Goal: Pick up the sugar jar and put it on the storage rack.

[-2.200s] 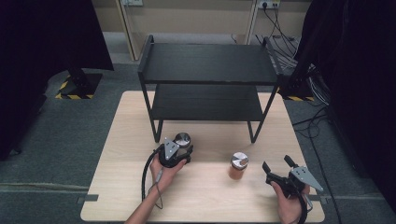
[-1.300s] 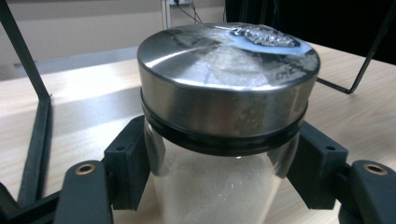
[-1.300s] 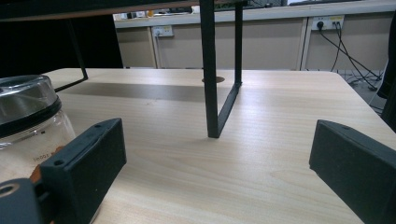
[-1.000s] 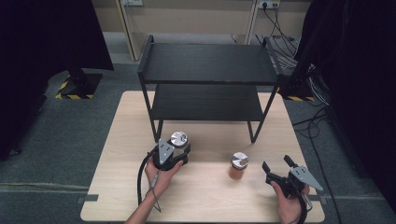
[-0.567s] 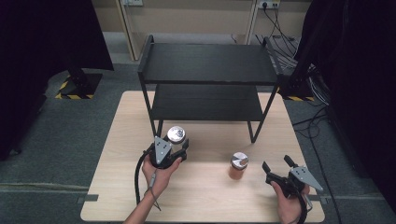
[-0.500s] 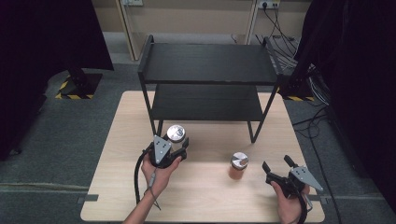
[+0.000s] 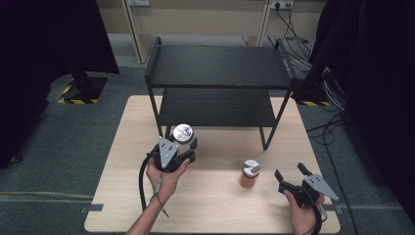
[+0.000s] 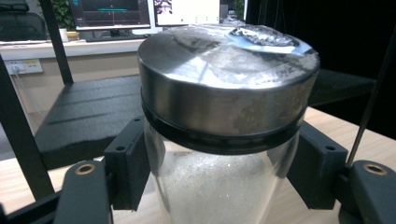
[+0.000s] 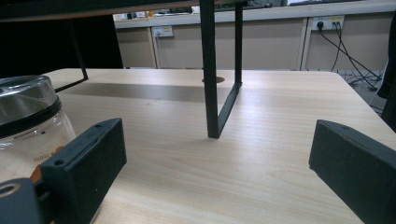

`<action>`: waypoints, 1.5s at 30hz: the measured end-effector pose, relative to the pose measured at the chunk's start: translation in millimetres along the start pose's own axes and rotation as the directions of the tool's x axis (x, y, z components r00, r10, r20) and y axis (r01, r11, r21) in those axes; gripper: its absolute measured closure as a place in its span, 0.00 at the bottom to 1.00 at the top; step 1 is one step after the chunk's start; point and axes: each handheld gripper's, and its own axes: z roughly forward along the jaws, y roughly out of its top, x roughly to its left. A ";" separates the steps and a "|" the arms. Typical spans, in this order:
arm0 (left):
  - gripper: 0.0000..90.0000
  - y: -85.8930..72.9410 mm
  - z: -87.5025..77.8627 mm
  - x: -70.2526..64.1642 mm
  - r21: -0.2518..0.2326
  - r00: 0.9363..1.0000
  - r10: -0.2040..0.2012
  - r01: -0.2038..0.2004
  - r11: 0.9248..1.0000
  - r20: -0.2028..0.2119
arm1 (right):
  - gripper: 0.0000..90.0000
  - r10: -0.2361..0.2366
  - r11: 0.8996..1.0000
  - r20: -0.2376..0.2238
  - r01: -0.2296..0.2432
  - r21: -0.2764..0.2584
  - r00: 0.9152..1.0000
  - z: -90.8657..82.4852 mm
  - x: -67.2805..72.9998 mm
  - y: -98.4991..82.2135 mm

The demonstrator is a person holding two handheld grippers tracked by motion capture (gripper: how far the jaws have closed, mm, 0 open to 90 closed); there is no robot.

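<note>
The jar of white grains [image 7: 182, 133], capped with a steel lid [image 8: 224, 60], sits pinched in my left gripper [image 7: 183, 152] and hangs just above the wooden table [image 7: 122, 196], in front of the black two-tier shelf [image 7: 220, 68]. In the left gripper view both black jaws press the glass below the lid. My right gripper [image 7: 292, 172] rests low at the table's near right corner with its jaws spread wide and nothing between them. A second jar with orange contents [image 7: 250, 174] stands on the table between the two grippers, just left of the right one. As I judge it, the pickup is done and the carry is under way; what is left is to set this jar on a shelf tier, then likely deal with the orange one, untouched so far.
</note>
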 end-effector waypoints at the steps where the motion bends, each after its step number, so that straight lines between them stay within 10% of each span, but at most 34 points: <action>1: 0.34 2.0 -0.1 -0.4 -0.004 1.000 0.001 -0.001 1.000 -0.002 | 0.05 0.000 1.000 0.000 0.000 0.000 1.000 0.0 0.1 -0.1; 45: 0.34 68.0 1.3 -7.6 -0.068 0.986 0.032 -0.044 0.997 -0.163 | 0.05 0.003 1.000 -0.001 -0.003 0.002 1.000 0.5 -0.1 0.4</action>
